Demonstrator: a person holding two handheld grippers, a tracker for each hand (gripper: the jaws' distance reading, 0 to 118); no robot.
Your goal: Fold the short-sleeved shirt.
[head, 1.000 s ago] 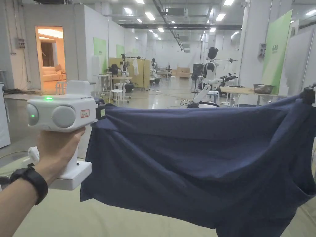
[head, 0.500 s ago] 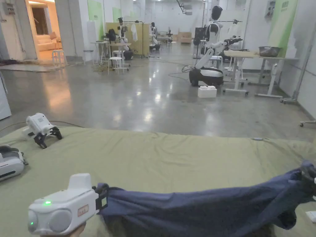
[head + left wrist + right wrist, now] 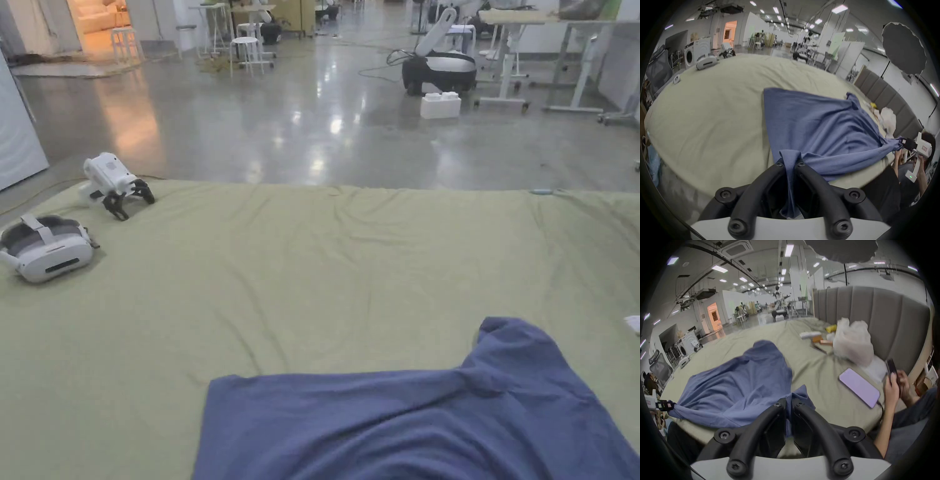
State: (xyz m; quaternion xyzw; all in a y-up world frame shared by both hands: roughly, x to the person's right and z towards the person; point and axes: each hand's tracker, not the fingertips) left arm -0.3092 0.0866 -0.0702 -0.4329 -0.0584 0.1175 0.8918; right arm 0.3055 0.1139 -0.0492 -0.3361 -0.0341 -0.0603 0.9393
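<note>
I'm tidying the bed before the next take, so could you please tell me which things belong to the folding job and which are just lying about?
Part of the job:
- blue shirt
- left hand-held gripper, shut on the shirt
- right hand-held gripper, shut on the shirt

Just lying about:
- headset
- spare gripper
- phone
- plastic bag

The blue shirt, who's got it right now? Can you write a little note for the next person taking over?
Left gripper: shut on one near corner of the blue shirt.
Right gripper: shut on the other near corner.
Shirt: spread over the green bed cover, far part lying on it, near edge bunched at both grippers by the bed's edge.
Done: shirt laid out, still wrinkled.
Left: smooth it flat, fold the sleeves in, then fold the body.
Mind the phone lying close on the right.
</note>
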